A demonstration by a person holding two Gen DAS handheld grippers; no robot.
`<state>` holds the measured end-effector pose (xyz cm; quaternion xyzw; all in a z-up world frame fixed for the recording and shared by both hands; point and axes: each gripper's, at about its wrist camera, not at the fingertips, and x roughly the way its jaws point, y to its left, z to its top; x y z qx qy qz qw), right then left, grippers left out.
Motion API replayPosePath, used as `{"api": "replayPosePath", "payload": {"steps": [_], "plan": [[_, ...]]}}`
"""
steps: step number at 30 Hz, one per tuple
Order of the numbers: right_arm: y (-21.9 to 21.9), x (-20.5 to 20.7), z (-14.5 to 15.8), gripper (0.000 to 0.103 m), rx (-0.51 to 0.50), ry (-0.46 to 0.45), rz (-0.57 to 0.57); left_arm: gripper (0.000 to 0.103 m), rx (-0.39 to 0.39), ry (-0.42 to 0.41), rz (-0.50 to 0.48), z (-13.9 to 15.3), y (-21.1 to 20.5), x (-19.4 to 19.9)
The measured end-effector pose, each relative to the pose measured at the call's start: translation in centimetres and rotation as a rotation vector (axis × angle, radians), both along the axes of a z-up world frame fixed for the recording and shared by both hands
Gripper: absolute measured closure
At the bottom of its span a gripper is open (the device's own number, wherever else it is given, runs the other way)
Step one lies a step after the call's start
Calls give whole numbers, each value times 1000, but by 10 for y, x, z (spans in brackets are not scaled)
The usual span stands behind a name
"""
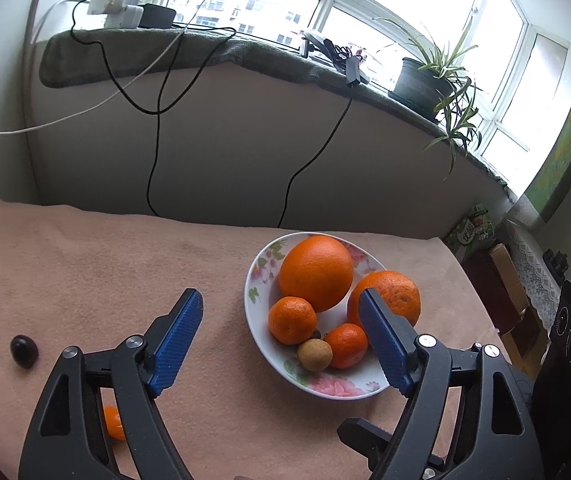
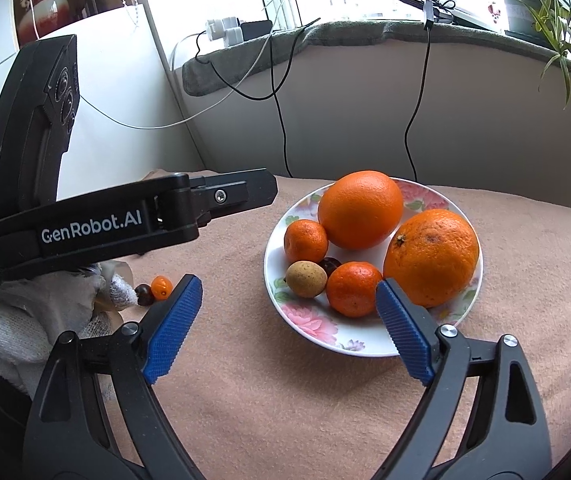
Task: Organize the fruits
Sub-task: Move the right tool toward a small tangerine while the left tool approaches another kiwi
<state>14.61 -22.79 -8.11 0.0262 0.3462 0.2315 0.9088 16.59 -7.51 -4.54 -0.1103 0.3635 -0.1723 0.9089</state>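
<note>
Both tools are hovering wide open and empty over the desk (image 2: 245, 400), the left tool (image 1: 281, 336) and right tool (image 2: 287, 312) each pointing toward the plate (image 2: 365, 344) at one o'clock.

left wrist: above-left | right wrist: near | shared: plate (image 1: 257, 280) (image 2: 281, 240)

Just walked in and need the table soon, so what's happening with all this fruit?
A person is sorting fruit with two handheld grippers. Both the left gripper and right gripper are open and hold nothing. The floral plate already has two large oranges, two mandarins, a brown longan and a dark fruit. A kumquat and a dark grape lie on the cloth off the plate.
</note>
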Motion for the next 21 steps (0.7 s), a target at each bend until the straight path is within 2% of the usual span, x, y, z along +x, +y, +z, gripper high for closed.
{"api": "replayPosePath", "payload": {"steps": [9, 19, 21], "plan": [[-2, -15, 8, 12, 18, -70, -25, 23, 21, -49, 19, 12, 10, -19], [16, -26, 15, 11, -32, -90, 9, 23, 45, -90, 60, 20, 39, -45], [19, -26, 15, 8, -36, -80, 18, 23, 59, -93, 77, 20, 49, -53]]}}
